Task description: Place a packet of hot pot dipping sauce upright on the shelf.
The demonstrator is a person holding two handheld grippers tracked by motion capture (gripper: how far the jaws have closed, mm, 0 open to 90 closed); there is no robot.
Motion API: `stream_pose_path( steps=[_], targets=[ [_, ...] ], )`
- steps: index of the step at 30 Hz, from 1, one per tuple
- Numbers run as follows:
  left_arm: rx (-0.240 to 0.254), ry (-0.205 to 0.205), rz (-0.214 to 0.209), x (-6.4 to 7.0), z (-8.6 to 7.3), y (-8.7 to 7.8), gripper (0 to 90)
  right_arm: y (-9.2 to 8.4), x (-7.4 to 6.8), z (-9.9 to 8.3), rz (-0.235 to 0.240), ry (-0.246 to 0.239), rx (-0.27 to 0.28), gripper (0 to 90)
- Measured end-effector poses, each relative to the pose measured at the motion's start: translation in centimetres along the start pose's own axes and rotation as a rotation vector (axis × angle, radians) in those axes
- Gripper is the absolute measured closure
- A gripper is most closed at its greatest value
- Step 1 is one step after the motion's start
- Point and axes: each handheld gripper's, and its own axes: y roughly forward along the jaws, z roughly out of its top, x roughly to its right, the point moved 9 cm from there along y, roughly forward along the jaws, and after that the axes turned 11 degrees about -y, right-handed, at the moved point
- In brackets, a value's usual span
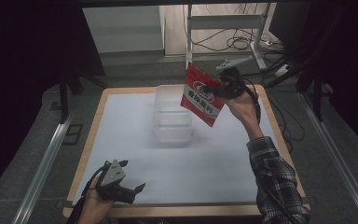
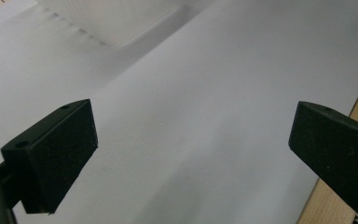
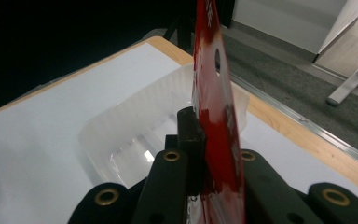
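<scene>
Nearest the lens, the left gripper (image 1: 133,190) rests released at lower left, while the right gripper (image 1: 219,88), fingers clenched on the red packet (image 1: 201,95), holds it tilted just right of the clear bin (image 1: 172,133) at frame center.

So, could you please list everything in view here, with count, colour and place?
Red printed foil pouch: one, red and white, held in the air beside the tub's right side.
Clear plastic tub: one, translucent, on the sheet at table centre.
White sheet: one, covering the tabletop.
Wooden table: one, light brown rim.
Right tongs: black, shut on the pouch.
Left tongs: black, open, low at the table's near left edge.
Checked sleeve: one, right arm.
</scene>
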Motion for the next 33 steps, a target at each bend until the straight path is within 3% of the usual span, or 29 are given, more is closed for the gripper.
stream_pose_path(
  steps=[10,18,27,33],
  targets=[
    [0.045,-0.014,-0.018,-0.1,0.4,-0.4,0.8,3.1,0.7,1.7,0.007,-0.015,0.033,87.1],
    [0.097,-0.072,-0.048,-0.5,0.9,-1.1,0.6,5.7,0.7,3.4,0.009,-0.021,0.048,87.0],
    [0.093,-0.063,-0.047,-0.5,0.8,-1.0,0.5,7.7,0.2,4.7,0.033,-0.049,0.075,87.0],
    [0.092,-0.054,-0.044,-0.4,0.8,-0.9,0.4,8.6,-0.9,4.9,0.087,-0.050,0.076,87.0]
  ],
)
